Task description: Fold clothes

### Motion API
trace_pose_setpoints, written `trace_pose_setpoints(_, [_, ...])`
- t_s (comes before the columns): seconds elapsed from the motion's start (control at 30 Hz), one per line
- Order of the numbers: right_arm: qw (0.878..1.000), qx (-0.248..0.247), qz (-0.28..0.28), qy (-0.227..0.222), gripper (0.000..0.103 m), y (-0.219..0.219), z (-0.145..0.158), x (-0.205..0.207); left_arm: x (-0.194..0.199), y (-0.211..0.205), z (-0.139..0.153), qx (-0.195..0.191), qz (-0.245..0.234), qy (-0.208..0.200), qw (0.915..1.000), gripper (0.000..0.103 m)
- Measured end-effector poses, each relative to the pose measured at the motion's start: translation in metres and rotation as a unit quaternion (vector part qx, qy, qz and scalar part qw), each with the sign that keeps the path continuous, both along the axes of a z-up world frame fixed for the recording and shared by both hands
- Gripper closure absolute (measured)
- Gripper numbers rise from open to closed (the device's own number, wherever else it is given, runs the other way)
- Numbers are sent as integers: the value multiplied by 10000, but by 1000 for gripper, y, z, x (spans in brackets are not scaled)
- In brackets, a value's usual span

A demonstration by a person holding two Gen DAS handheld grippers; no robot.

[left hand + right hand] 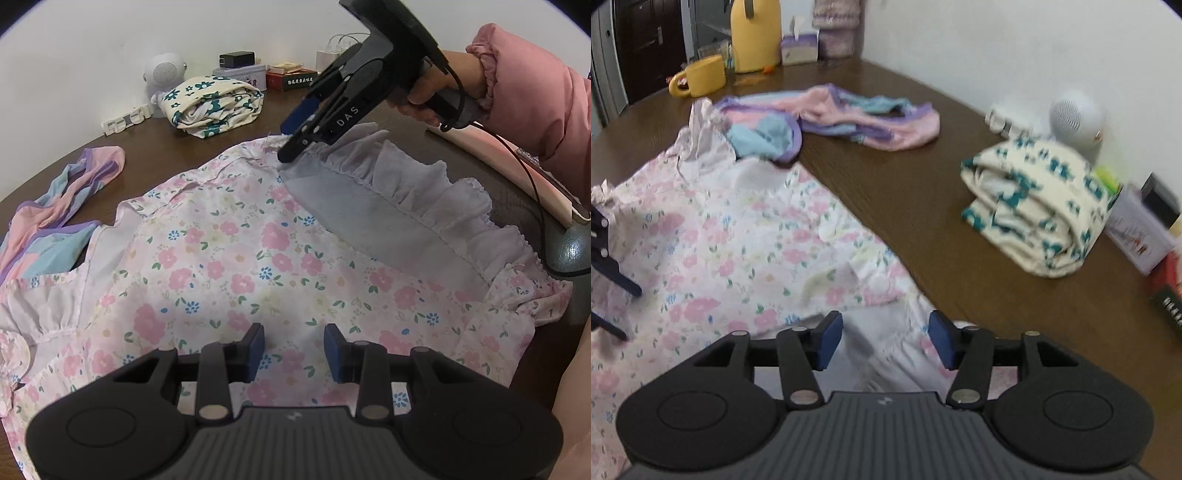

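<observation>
While both grippers stand with jaws parted and holding nothing, the floral dress (229, 258) lies spread on the tabletop (923, 206), its frilled hem turned over by your right gripper (295, 142). Pinch only the frill's edge there. Your left gripper (293, 350) hovers mid-cloth. Bare wood lies toward the folded green-flowered garment (1034, 206); the pastel garment (849, 118) crowds the far corner.

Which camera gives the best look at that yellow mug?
The right wrist view. The yellow mug stands in plain sight at the far end of the table, handle showing. The left wrist view does not show it at all.
</observation>
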State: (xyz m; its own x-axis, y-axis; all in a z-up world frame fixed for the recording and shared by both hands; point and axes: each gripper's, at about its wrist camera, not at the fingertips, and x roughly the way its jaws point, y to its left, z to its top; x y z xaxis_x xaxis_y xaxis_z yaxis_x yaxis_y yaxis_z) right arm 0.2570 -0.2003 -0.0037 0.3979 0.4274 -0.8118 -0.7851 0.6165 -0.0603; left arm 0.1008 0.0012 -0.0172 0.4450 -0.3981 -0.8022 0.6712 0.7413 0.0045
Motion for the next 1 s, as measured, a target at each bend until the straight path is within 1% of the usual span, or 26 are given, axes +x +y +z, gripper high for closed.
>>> trace_pose_setpoints(0.03, [10000, -70, 21, 5, 39, 1, -4, 3, -1, 0, 0, -1, -17, -2, 10000, 70])
trace_pose_setpoints(0.1, [9998, -164, 84, -31, 24, 4, -9, 6, -2, 0, 0, -1, -57, -7, 10000, 70])
trace_pose_setpoints(0.17, [9997, -172, 123, -94, 18, 7, -12, 10, -4, 0, -1, 0, -93, -10, 10000, 70])
trace_pose_setpoints(0.27, [9999, -74, -65, -63, 18, 11, -14, 22, -5, 0, -1, 6, -133, -12, 9999, 70])
trace_pose_setpoints(0.37, [9994, -10, -277, -188, 18, 13, -16, 28, -6, 0, -1, 3, -168, -15, 9999, 70])
trace_pose_setpoints(0.5, [9986, 50, -440, -282, 18, 12, -13, 17, -9, 1, 1, -41, -182, -6, 9998, 69])
trace_pose_setpoints(0.6, [9983, 265, -375, -367, 18, 3, 3, -14, -17, 12, 13, -240, -86, -166, 9995, 68])
trace_pose_setpoints(0.7, [9983, 460, -123, -345, 18, -7, 19, -65, -31, 32, 29, -410, 245, -330, 9983, 63])
trace_pose_setpoints(0.77, [9973, 732, 93, 17, 18, -13, 25, -103, -41, 45, 34, -416, 503, -327, 9973, 63])
trace_pose_setpoints(0.83, [9942, 947, 297, 407, 22, -15, 26, -137, -53, 55, 34, -421, 645, -211, 9968, 63])
trace_pose_setpoints(0.9, [9925, 969, 402, 621, 29, -15, 22, -162, -66, 58, 33, -463, 590, -146, 9971, 64])
trace_pose_setpoints(1.0, [9910, 914, 501, 835, 32, -15, 14, -196, -87, 61, 31, -533, 476, -61, 9974, 63])
